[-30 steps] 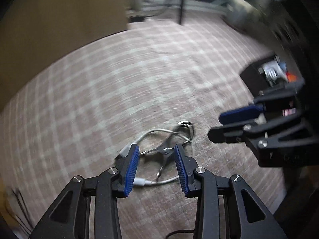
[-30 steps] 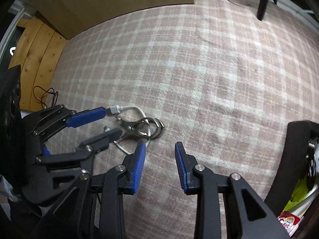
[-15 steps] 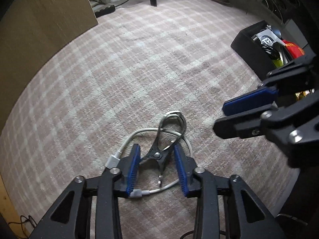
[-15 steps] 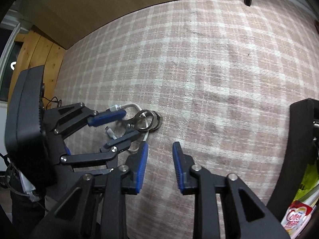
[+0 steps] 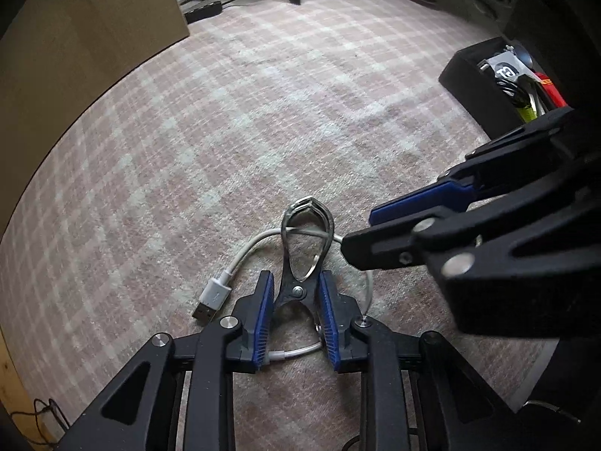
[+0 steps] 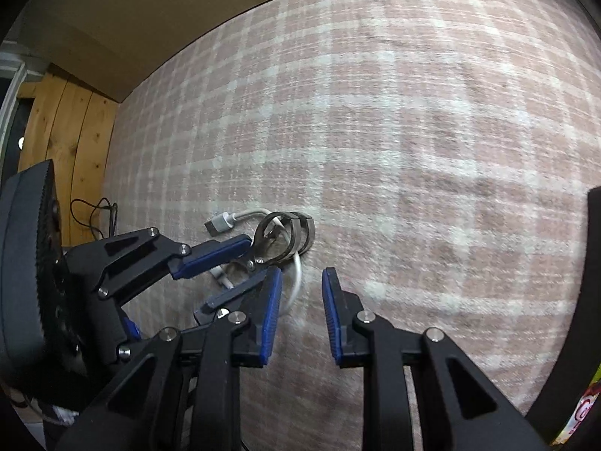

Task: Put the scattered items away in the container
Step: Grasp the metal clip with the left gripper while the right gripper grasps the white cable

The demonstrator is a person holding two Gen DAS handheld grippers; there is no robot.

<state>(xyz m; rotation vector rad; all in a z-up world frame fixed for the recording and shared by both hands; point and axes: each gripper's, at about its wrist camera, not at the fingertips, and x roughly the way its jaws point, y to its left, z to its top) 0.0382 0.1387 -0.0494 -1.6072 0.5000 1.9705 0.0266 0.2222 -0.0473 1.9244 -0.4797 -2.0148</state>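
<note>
A: Where's the metal spring clamp [image 5: 300,263]?
B: On the plaid carpet [image 5: 263,112], atop a white USB cable [image 5: 240,263]. The left gripper [image 5: 296,315] is closing, its blue pads pressing the clamp's black handles.
A: And the right gripper [image 6: 300,312]?
B: Closing on nothing, just beside the cable. The black container [image 5: 477,86] sits well apart, far right

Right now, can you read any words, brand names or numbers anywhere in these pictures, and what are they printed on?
"GT", roughly, seen sideways: white letters on a dark card in the black box; not certain.
Red packet in that box: small print, too small to read.
Red-and-white packet at the right claw camera's edge: cut off, unreadable.
Nothing readable on the clamp, the white cable or the rug.
</note>
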